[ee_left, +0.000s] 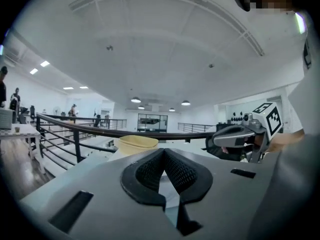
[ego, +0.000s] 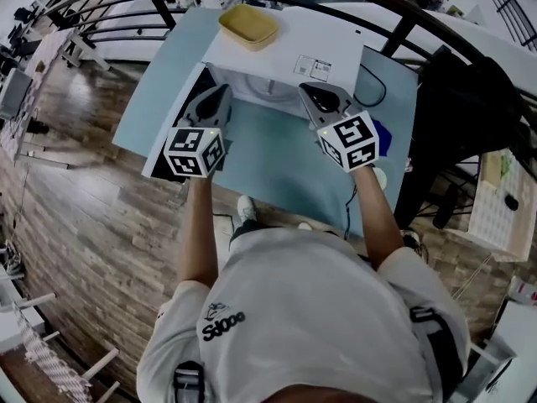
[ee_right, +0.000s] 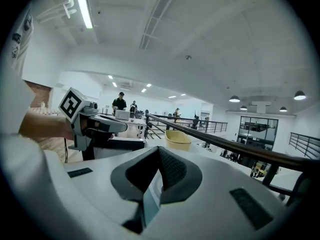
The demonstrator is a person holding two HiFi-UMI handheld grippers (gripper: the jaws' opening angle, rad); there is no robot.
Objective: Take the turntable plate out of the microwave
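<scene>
White print on the person's grey shirt (ego: pixel 222 324), near the shoulder, reads roughly "Sdooo"; the letters are warped, so not sure. The sticker (ego: pixel 312 66) on top of the microwave (ego: pixel 277 53) has print too small to read. Left marker cube (ego: pixel 195 151) and right marker cube (ego: pixel 352 141) carry black-and-white square codes, no letters or numbers

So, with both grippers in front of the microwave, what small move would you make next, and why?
I would probably open the right gripper and ease it toward the microwave opening: it and the left gripper are both shut and empty, the door seems swung open at the left, and the turntable plate is not in view yet.
</scene>
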